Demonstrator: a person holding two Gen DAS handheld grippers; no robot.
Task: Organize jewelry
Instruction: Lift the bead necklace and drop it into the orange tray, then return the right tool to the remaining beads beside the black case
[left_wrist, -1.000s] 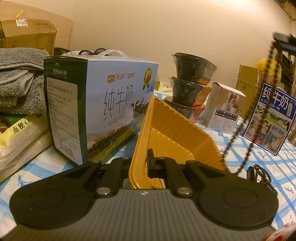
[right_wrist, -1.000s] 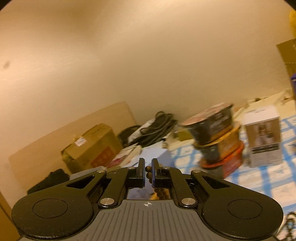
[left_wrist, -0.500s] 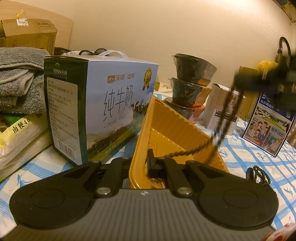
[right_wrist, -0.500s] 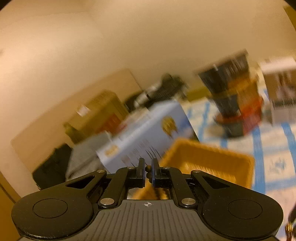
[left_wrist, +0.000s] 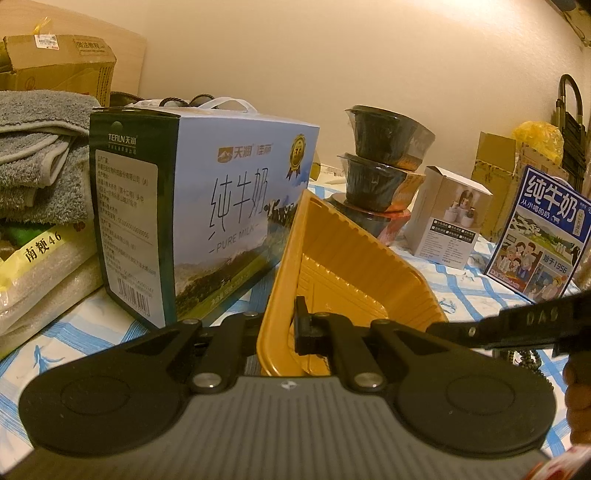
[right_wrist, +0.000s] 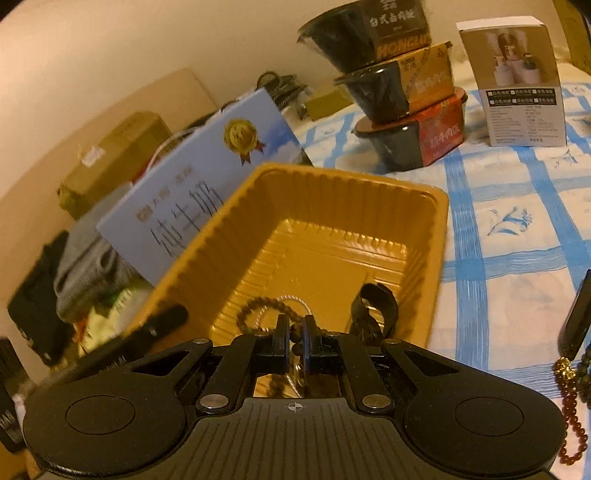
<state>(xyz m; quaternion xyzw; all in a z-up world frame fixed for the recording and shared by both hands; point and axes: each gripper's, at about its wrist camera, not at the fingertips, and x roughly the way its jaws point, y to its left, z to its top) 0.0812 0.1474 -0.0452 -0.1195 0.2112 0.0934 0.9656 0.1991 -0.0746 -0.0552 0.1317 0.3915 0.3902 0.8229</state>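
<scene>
Right wrist view: dark bead strand (right_wrist: 294, 334) pinched between the closed jaws of the right gripper (right_wrist: 294, 341), its free loop draped just ahead of them onto the floor of the yellow tray (right_wrist: 441, 236). Held low over the tray's near end, probably so that the beads coil inside on release instead of spilling onto the checked cloth (right_wrist: 495, 266). Black ring-like clip (right_wrist: 373, 306) lying just right of the jaws, already in the tray. More jewelry waiting outside: red bead bracelet (right_wrist: 570, 424) far right of the jaws, on the cloth.

Left wrist view: left gripper (left_wrist: 280, 328) clamped on the tray's near wall, jaws closed on the rim, tray tipped up on edge toward the other hand, seemingly to steady it and present its opening. Milk carton (left_wrist: 207, 221) standing just beyond the jaws on the left, stacked bowls (left_wrist: 384, 162) further ahead.
</scene>
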